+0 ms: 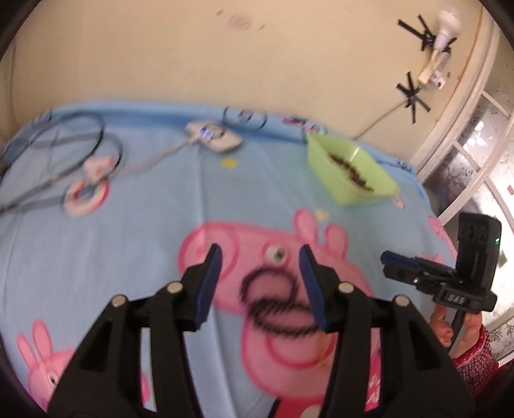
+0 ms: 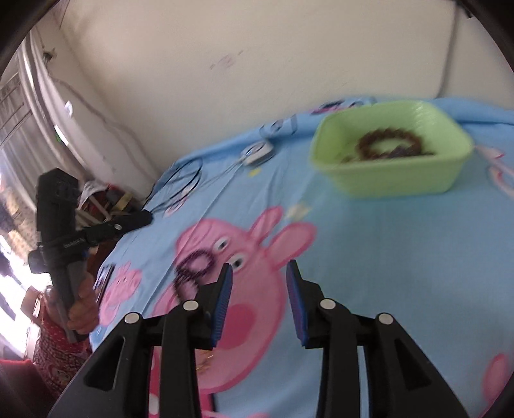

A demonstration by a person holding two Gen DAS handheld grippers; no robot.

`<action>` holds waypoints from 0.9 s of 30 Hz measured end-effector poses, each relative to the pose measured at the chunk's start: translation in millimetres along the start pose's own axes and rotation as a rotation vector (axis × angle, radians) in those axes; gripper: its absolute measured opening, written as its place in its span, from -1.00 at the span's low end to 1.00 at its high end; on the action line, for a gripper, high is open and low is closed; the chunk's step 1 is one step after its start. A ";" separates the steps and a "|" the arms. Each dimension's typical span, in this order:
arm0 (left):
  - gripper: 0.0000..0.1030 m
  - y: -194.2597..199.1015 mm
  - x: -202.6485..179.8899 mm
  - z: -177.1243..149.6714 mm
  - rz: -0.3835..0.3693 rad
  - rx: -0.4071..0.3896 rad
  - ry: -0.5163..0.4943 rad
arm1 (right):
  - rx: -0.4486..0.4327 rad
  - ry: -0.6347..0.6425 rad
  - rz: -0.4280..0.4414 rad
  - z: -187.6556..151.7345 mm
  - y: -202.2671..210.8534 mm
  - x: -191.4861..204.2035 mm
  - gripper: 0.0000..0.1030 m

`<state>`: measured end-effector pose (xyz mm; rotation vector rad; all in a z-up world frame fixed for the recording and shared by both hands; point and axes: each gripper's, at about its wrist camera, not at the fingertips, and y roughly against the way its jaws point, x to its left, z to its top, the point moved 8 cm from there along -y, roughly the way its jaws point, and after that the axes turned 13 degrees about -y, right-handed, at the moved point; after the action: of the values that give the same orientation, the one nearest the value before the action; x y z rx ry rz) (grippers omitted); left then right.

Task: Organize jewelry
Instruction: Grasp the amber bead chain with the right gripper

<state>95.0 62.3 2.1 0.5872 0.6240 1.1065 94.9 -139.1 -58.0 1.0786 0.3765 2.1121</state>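
Left wrist | dark bead strand [image 1: 276,302] on sheet, between parted fingers [image 1: 210,283], untouched

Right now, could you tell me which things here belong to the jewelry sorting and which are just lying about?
Job:
dark beaded bracelet on the bedsheet
green tray holding a brown bracelet

Lying about:
white charger and its cable
taped wall lamp
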 end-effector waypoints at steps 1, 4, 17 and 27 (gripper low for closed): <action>-0.07 1.1 1.4 -5.8 -0.007 0.001 0.005 | 0.011 0.011 -0.002 -5.1 -1.8 4.6 -0.76; -0.07 6.8 -0.1 -24.8 -0.029 -0.003 0.015 | 0.052 0.084 -0.025 -22.0 -6.8 20.5 -0.76; -0.07 -12.1 -93.0 -69.4 -0.076 0.096 -0.222 | 0.103 0.323 -0.206 -72.9 -25.5 33.9 -0.80; -0.85 -31.2 -93.0 -79.1 0.066 0.142 -0.299 | 0.114 0.391 -0.198 -69.1 -38.9 38.6 -1.00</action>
<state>28.5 -25.5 -59.1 0.8823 0.4273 1.0159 43.5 -80.1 -98.6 0.6516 0.7655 2.1350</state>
